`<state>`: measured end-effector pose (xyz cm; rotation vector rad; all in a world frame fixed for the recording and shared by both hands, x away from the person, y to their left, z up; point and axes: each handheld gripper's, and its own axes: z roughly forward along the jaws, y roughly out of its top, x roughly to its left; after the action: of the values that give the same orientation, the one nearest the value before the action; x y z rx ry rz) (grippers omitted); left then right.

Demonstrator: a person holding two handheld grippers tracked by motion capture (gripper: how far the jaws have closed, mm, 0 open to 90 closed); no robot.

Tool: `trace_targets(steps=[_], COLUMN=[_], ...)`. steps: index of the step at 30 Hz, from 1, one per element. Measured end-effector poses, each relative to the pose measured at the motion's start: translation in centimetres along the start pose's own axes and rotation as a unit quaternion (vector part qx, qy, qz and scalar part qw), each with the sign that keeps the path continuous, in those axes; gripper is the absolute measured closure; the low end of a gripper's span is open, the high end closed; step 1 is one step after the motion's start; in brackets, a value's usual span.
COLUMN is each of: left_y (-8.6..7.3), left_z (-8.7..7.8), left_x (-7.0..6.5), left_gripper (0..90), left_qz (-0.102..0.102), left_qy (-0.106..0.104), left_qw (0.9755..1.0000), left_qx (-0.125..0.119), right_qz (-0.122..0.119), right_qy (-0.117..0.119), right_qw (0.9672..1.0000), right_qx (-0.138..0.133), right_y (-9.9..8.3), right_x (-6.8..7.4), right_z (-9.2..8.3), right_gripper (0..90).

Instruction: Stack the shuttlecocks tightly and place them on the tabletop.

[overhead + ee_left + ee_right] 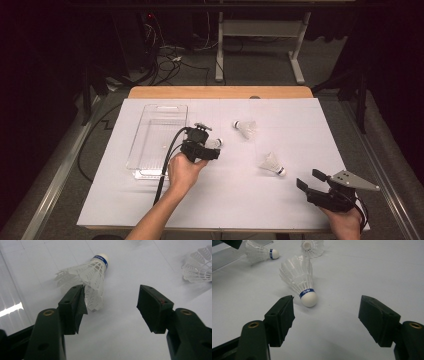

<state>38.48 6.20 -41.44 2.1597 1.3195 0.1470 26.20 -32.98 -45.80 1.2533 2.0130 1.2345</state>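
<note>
Three white shuttlecocks lie on the white table cover. One shuttlecock [215,143] [87,275] lies just ahead of my left gripper [206,142] [111,302], its feather skirt beside the left jaw's tip and its cork pointing away. That gripper stands open, with nothing pressed between its pads. My right gripper [311,179] [327,315] is open near the front right corner of the table. A second shuttlecock [272,163] [299,277] lies a short way ahead of it, cork towards the jaws. The third shuttlecock [245,128] [198,265] [312,245] rests farther back.
A clear plastic tray [150,150] [10,302] [227,257] sits on the left part of the table, right beside my left hand. Bare white cover [250,200] spreads between the two grippers. Cables and desk legs stand on the floor behind the table.
</note>
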Motion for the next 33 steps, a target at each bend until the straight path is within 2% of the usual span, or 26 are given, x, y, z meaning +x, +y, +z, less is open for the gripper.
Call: trace_targets(steps=[14,18,27,33], left_y=[0.5,0.5,0.6,0.6], left_z=[0.9,1.0,1.4,1.6], left_x=[0.5,0.5,0.7,0.7], left_gripper=[44.3,45.9,54.1,63.5], left_qz=[-0.022,-0.022,-0.031,-0.030], left_qy=[-0.010,-0.011,-0.011,-0.010], left_qw=[0.9997,0.9997,0.9993,0.9993], left_qx=[0.005,0.008,0.015,0.018], right_qz=[0.000,0.000,0.000,0.000], right_qy=[0.001,0.001,0.002,0.002], right_qw=[1.0000,1.0000,1.0000,1.0000], right_qx=[0.000,0.000,0.000,0.000], right_y=[0.0,0.0,0.0,0.0], right_x=[0.0,0.0,0.0,0.0], right_z=[0.0,0.0,0.0,0.0], right_gripper=[29.0,29.0,29.0,29.0])
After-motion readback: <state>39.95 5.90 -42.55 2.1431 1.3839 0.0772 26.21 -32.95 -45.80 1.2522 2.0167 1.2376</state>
